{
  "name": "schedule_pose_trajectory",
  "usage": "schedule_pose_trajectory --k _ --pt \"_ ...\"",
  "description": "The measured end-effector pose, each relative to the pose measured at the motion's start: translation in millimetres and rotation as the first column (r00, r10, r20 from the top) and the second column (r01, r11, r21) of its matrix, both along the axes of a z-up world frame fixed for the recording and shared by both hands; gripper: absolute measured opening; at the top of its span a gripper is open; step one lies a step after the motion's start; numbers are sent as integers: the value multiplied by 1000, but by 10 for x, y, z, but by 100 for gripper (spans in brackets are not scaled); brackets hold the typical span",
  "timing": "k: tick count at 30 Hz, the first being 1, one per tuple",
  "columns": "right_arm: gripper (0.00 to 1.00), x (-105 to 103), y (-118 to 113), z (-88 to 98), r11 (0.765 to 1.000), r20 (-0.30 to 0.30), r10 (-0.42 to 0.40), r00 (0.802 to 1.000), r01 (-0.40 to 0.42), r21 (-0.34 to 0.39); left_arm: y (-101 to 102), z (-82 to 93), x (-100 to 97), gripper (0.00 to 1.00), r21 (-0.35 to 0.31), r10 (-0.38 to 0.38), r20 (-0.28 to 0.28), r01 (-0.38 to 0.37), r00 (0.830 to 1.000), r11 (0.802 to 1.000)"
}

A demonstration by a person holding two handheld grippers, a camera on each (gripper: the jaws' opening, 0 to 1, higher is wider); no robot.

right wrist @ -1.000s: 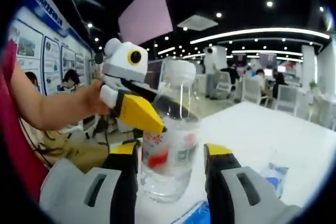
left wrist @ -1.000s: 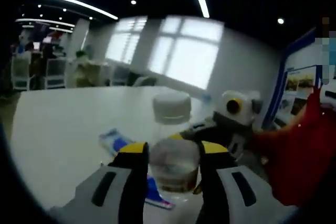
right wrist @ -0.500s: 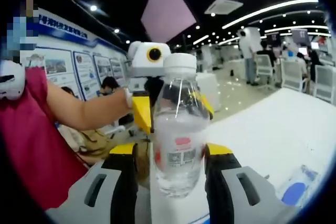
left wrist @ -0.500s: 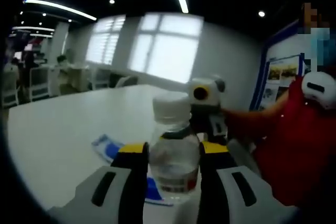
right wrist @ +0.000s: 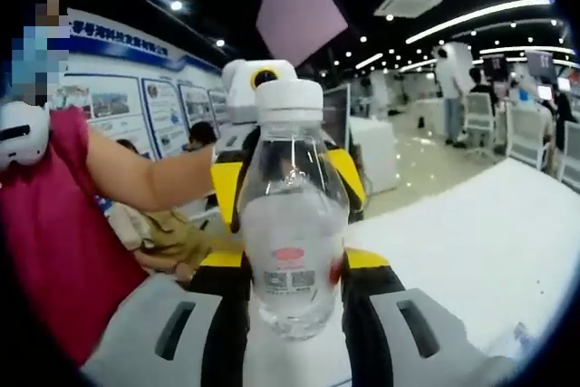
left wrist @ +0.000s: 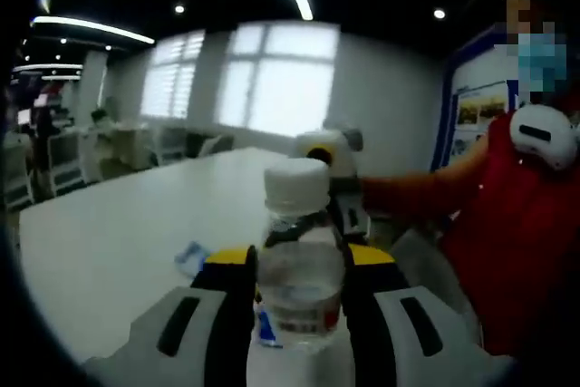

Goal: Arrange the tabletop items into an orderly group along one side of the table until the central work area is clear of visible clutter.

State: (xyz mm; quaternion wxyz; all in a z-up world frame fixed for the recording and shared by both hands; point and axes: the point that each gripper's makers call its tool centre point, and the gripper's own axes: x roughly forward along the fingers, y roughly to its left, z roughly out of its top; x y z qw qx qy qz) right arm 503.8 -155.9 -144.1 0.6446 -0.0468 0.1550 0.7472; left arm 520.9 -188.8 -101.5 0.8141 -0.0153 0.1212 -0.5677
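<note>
Gripping a clear plastic bottle [left wrist: 300, 265] from both sides, upright, white ribbed cap on top.

The left gripper [left wrist: 299, 269] is clamping its yellow-tipped jaws on the smooth, rounded body, and the right gripper [right wrist: 292, 269] is doing the same from the opposite side, so each one is peeking out behind the bottle in the other's view. A red-and-white label is wrapping the lower part. The bottle is sitting over a glossy white table [left wrist: 118, 242], where a blue-and-white packet [left wrist: 193, 258] is lying flat near the left jaw. A big open office is glowing behind: windows, strip lights, posters on a wall.
</note>
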Motion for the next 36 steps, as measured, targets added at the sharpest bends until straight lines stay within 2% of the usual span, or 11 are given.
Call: schedule_pose_trajectory --k 2,6,10,13,19,23,32,36 --pt "38 64 43 -69 1000 21 4 1000 -4 -20 38 -62 58 36 35 -1 38 -1 999 999" --pt "38 202 120 -180 1000 62 4 998 -3 -27 107 -166 181 36 67 -3 71 -2 997 998" --pt "38 354 180 -314 999 133 3 991 2 -39 157 -304 301 36 117 -21 114 8 993 993" --pt "38 466 219 -444 999 176 -4 984 13 -53 177 -415 385 36 154 -32 129 11 991 988" --pt "37 659 284 -672 998 195 -33 980 42 -45 249 -663 570 36 191 -52 145 24 988 981" --pt "37 776 360 -894 995 241 -45 970 65 -79 321 -890 665 36 224 -71 161 33 984 974" --pt "37 951 555 -1358 988 218 -91 972 116 -105 524 -1346 824 37 292 -70 106 36 992 956" --pt "37 1000 622 -1512 983 222 -110 969 139 -120 617 -1498 858 36 309 -62 98 29 993 951"
